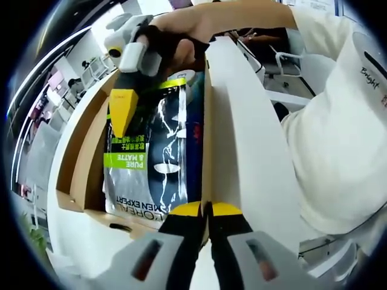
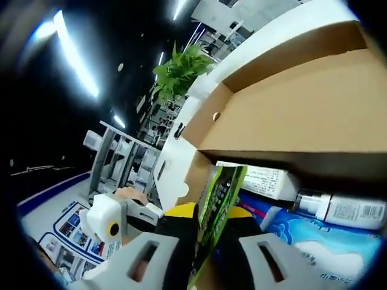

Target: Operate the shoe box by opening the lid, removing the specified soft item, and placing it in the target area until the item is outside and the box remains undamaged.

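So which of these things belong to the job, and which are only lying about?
Job: box; pouch, probably the soft item; left gripper, shut on the box edge; right gripper, shut on the pouch.

Lying about: bottle, blue pack and white carton, all inside the box; plant in the background.

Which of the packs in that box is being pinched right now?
The green-edged pouch, standing between the right gripper jaws; the white bottle and blue pack lie untouched.

Bright ceiling light strips (image 2: 72, 54) glow above a leafy green plant (image 2: 181, 71); grey metal shelving (image 2: 121, 157) and a white chair (image 1: 289, 57) stand in the room
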A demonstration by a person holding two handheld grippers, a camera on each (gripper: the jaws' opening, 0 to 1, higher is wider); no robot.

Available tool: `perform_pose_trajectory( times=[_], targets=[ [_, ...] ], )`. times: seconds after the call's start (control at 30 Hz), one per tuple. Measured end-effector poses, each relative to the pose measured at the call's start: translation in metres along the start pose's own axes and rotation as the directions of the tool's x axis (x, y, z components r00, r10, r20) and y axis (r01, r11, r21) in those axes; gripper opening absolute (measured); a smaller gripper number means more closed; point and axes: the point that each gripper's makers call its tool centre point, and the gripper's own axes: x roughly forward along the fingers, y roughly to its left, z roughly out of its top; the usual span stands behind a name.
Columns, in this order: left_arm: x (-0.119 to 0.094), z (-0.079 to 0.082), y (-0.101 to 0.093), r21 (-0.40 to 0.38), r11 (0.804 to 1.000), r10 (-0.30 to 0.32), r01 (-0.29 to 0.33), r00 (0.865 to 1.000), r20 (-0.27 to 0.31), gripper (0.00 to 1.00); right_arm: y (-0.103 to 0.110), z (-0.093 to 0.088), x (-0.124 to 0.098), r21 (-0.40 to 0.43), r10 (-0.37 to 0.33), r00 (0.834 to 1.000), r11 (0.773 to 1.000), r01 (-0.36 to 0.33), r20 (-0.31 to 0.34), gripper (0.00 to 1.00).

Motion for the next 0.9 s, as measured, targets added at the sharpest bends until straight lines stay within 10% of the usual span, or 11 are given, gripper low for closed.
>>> perform_pose_trajectory(
  times=[0.9],
  targets=[
    [0.0,0.0,0.001,0.001,1.0,0.003,-0.003,1.0,0.006,0.03,0.022,0.013,-0.042,-0.014,0.045,0.999,0.999,-0.044,0.032,0.0]
  ],
)
